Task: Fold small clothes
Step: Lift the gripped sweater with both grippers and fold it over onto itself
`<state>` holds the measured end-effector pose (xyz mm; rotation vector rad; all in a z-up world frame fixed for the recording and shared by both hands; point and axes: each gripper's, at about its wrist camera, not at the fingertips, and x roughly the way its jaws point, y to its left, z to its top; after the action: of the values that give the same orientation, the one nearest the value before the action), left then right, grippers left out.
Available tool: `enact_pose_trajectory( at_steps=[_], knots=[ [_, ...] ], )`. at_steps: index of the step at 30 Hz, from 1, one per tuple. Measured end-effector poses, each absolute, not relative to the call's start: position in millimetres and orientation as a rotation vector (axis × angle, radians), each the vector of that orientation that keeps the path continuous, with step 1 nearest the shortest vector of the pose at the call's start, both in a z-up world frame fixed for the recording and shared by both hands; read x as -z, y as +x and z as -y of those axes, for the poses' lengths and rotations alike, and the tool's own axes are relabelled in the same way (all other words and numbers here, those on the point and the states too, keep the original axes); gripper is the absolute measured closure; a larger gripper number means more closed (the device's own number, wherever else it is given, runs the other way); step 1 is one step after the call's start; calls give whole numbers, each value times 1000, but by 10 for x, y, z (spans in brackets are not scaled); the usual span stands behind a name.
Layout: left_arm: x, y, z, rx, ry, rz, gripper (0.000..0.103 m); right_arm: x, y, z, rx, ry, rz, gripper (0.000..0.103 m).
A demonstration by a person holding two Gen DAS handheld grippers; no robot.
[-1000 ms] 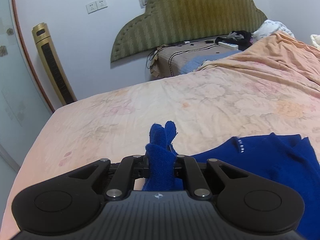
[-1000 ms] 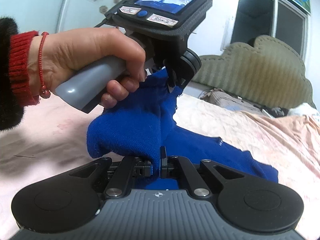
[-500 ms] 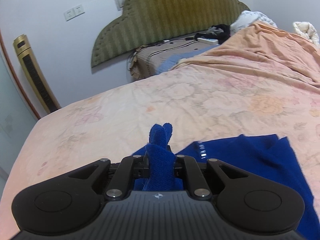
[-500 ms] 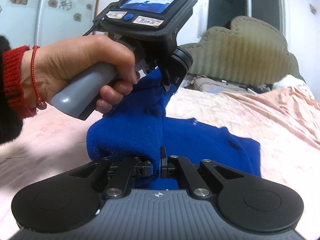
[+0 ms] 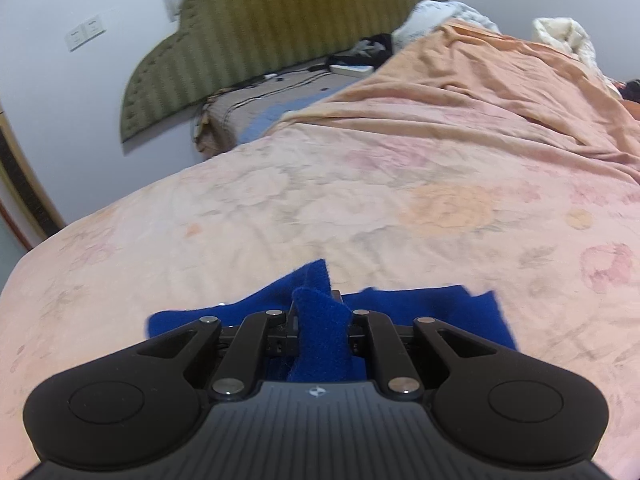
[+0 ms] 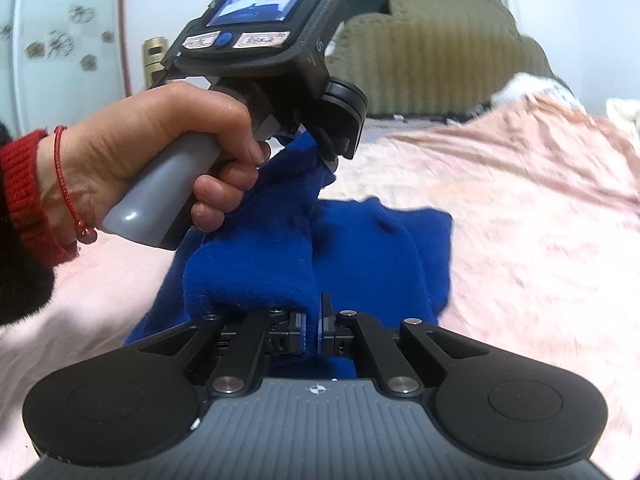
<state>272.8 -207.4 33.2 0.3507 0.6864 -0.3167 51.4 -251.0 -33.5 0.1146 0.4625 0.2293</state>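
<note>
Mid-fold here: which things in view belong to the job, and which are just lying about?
In the job:
- blue knit garment
- left claw, shut on it
- right claw, shut on it
- floral bedsheet underneath

Lying about:
- green headboard
- orange blanket
- white remote
- wall sockets

The garment lay on the bed, near its front edge, partly doubled over itself. In the left wrist view a bunch of the garment stood clamped between the left tongs, with the rest spread flat behind and to either side. In the right wrist view the right tongs pinched a lower fold at the front; the left tongs sat above and behind, to the left, gripping a raised corner, with the person's hand on the handle further left. A rumpled cover lay across the bed's far right. The headboard leaned against the wall behind, a folded blanket before it.
</note>
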Motion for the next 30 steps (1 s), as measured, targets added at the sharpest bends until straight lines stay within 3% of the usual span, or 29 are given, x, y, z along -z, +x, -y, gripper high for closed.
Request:
enact_pose_trajectory(
  at_steps=[7,8,10,12,14,16,17,19,27,29,30],
  knots=[
    [-215,2795,2385,404,322,-751,91,474,568,2705,-252,258,-536,99],
    [-204,2819,2397,429,298,-768,87,489,569,2726,-261,277,-549,99],
    [-206,2853,2397,483,244,-793,75,521,599,2776,-281,318,-577,99],
    [-260,2873,2366,522,171,-802,41,549,630,2828,-300,360,-599,99],
    [-376,2867,2313,544,108,-774,21,578,654,2883,-320,398,-618,99],
    [-542,2833,2238,555,70,-719,21,594,675,2923,-337,436,-634,97],
    [-618,2825,2206,555,66,-703,21,601,686,2946,-343,455,-642,89],
    [-741,2778,2103,529,76,-678,21,609,733,3005,-357,502,-658,87],
    [-647,2329,1503,361,215,-605,21,484,935,3078,-337,543,-629,48],
    [-563,2217,1354,339,217,-617,21,444,975,3147,-316,559,-613,46],
    [-534,2172,1293,338,213,-624,21,449,989,3167,-305,585,-611,53]
  ],
)
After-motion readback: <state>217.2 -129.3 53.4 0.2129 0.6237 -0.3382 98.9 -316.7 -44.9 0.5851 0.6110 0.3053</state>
